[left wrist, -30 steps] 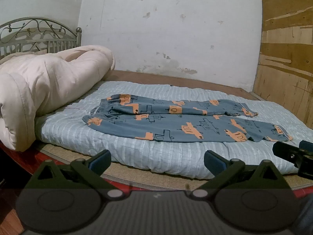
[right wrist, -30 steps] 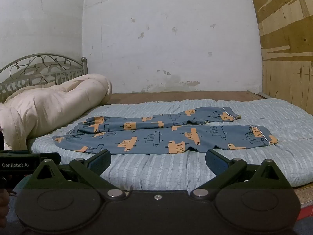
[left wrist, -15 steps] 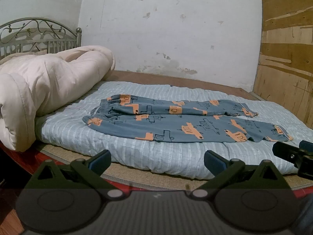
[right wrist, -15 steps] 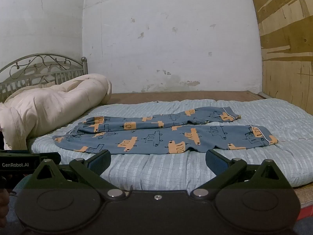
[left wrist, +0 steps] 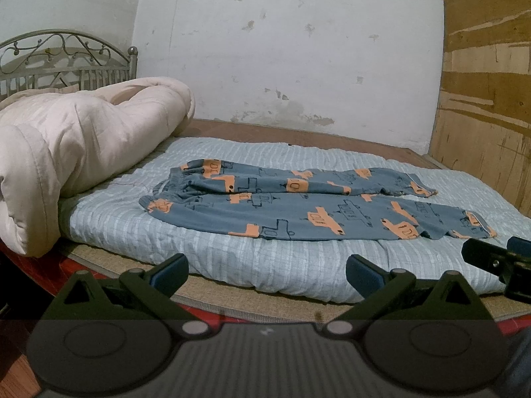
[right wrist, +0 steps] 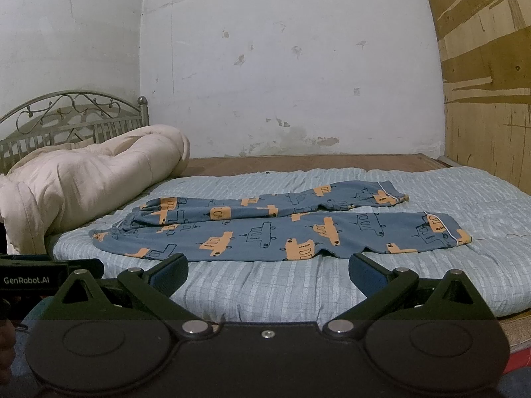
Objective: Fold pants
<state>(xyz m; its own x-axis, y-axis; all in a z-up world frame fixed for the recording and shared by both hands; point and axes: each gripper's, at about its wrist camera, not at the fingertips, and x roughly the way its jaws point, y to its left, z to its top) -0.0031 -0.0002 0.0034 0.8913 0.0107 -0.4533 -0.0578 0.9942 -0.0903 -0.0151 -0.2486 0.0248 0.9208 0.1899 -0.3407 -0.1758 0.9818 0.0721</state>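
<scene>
On the bed point(right wrist: 332, 282) pants point(right wrist: 265, 229) lie flat; soft, light, I judge; grip waistband and cuffs; left tongs point(left wrist: 267, 270) and right tongs point(right wrist: 268, 270) both gape, empty.

Blue cotton pants with orange vehicle print point(right wrist: 265, 229) lie flat on light-blue striped quilted mattress pad point(right wrist: 332, 285), waistband left. Right gripper point(right wrist: 267, 273) fingers spread wide, short of the pad's near edge. Cream rolled comforter point(right wrist: 89, 179) at left.

Both wrist cameras are looking low from the bed's near side toward the back wall point(left wrist: 298, 49). They are sharing the pants point(left wrist: 315, 209) point(right wrist: 275, 229) on the mattress point(right wrist: 298, 285).
</scene>
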